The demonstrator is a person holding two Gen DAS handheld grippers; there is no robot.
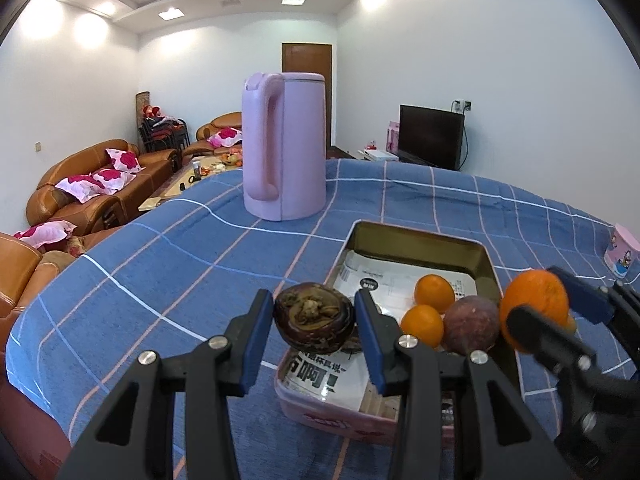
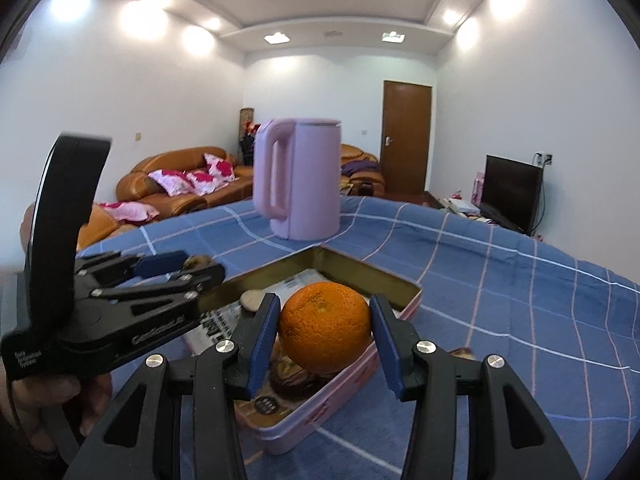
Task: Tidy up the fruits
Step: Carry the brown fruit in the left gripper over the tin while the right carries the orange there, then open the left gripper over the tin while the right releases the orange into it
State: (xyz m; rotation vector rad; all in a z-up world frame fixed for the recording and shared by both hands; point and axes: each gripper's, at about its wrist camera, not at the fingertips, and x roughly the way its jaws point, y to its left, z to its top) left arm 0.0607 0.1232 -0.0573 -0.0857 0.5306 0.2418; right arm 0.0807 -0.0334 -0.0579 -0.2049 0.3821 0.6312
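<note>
Left claw (image 1: 314, 320) was clamped on a dark, wrinkly brown-purple fruit (image 1: 314, 318), blue pads pressed on both sides, and the shriveled stem end faced the camera. It hung over the near end of the pink tin (image 1: 340, 426). Right claw (image 2: 325, 332) was clamped on a big orange (image 2: 325, 326) with bumpy peel and a little stem dimple up top, held above the same tin.

The tin itself was open, gold-coloured inside and lined with printed paper (image 1: 316, 378). It sat on the counter (image 1: 180, 248), which had a blue plaid cloth over it. A tall pink kettle (image 1: 285, 146) stood farther back, handle toward us.

Now the fun part, what each camera got. The left wrist view showed two small oranges (image 1: 434, 294) and a smooth purple round fruit (image 1: 471, 323) sitting together in the tin, the purple one touching the nearer orange. That bunch didn't show up in the right wrist view because the held orange blocked it. The right view picked up a pale flat oval thing (image 2: 251, 300) on the paper toward the far end, couldn't tell what it was, plus another dark wrinkly fruit (image 2: 292, 380) in the tin right under the orange. It also showed a person's hand (image 2: 52, 396) wrapped around the left claw's handle.
</note>
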